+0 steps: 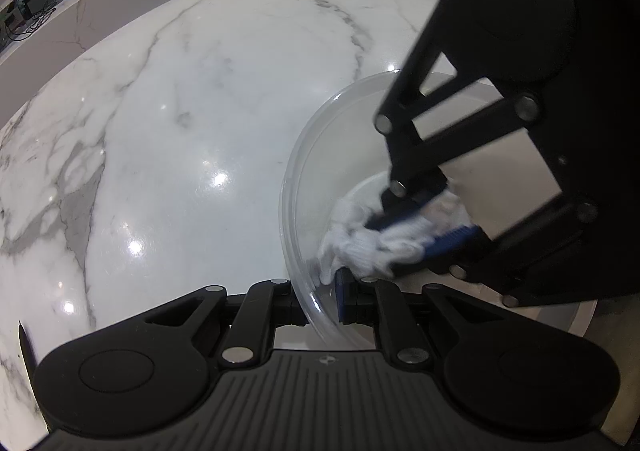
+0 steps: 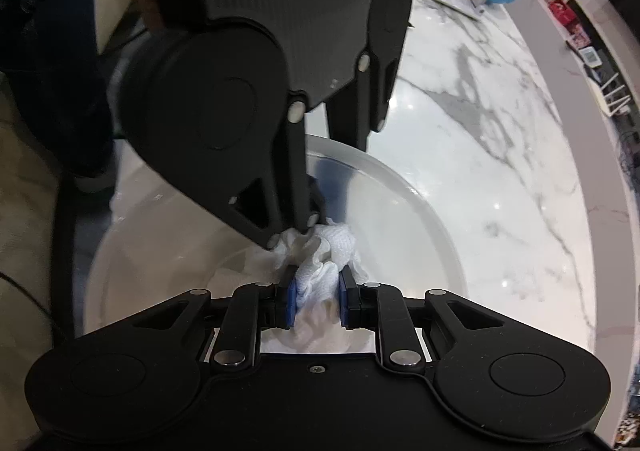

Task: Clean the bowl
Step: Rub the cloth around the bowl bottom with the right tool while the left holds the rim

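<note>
**Wiping under way inside the bowl**

While the left tool (image 1: 324, 297) is clamped shut on the near rim of the clear bowl (image 1: 304, 155), the right tool (image 2: 318, 297) is closed on a bunched white cloth (image 2: 320, 271) and presses it down into the bowl's bottom. By my reading the wipe is in its middle: the cloth sits on the floor of the bowl near the left tool's side, and the far wall and the rest of the rim look untouched by it at this moment. No dirt or water shows on the plastic, so how clean it already is I cannot tell.

The bowl stands on the marble bench (image 1: 168, 123), near its curved front edge on the person's side, where floor shows below. Away from that edge the bench is bare and wide, so there is room to sweep outward. Inside the bowl space is tight: the two tools nearly meet, and the cloth touches the left tool's inner finger (image 1: 343, 293).
</note>
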